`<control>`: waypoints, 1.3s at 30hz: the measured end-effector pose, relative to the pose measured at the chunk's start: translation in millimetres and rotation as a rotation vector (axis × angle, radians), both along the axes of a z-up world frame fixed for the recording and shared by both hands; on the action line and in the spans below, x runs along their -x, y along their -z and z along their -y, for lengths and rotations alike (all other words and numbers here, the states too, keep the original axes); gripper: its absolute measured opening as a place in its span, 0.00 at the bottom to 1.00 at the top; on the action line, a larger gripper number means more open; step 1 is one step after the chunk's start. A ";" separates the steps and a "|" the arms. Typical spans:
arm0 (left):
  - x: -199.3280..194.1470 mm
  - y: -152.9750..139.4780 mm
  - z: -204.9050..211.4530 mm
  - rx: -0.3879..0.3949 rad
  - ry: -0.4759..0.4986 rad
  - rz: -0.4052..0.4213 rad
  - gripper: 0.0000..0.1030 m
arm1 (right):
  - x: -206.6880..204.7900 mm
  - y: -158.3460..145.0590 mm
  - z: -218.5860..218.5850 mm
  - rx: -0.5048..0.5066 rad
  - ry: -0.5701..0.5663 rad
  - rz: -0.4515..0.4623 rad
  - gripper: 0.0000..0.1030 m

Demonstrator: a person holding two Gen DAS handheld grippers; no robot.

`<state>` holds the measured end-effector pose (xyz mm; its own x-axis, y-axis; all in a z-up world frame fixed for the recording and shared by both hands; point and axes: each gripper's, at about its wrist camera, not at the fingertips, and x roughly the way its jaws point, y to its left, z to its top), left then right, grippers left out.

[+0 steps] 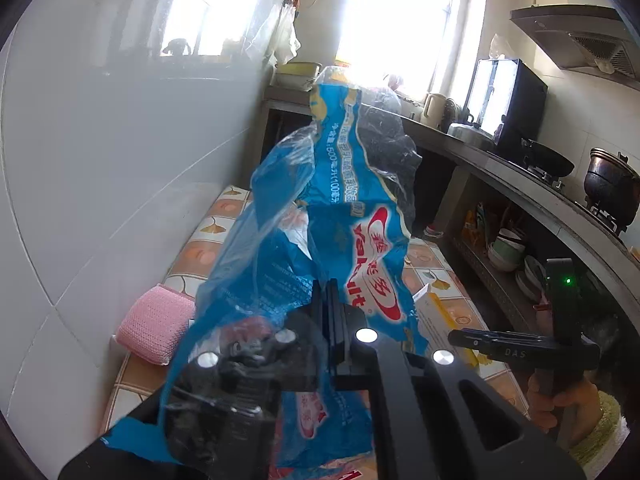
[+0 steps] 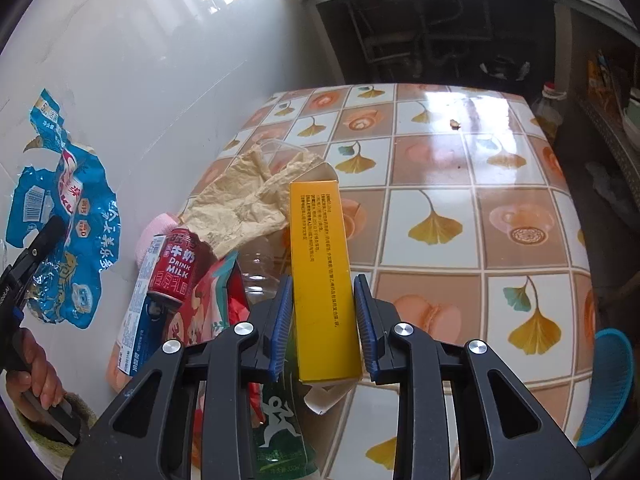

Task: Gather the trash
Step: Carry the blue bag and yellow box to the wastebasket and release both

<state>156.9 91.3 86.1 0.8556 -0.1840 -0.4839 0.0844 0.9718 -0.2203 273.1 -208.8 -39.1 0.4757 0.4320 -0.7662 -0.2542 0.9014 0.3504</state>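
Your left wrist view faces the kitchen window at 12 o'clock, close behind a blue wrapper (image 1: 340,216). Your right wrist view tilts steeply onto the table (image 2: 460,168). Both share the yellow box (image 2: 320,280).

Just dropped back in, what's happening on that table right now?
A person is clearing trash off the tiled table. The left gripper is shut on a torn blue Yakult wrapper, held up in the air. The right gripper straddles a yellow carton lying on the table; whether its pads press the carton is unclear. A red milk can waits nearby.
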 end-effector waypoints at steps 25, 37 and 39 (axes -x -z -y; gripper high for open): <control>-3.9 -19.4 54.3 -0.055 0.177 0.025 0.01 | 104.0 -38.4 147.0 -0.129 0.309 0.138 0.27; -11.0 -21.0 215.4 -0.098 0.504 -0.025 0.01 | 177.1 -29.2 247.6 -0.135 0.536 0.173 0.27; -14.2 -14.8 254.2 -0.117 0.579 -0.057 0.01 | 190.6 -22.6 267.2 -0.140 0.587 0.165 0.27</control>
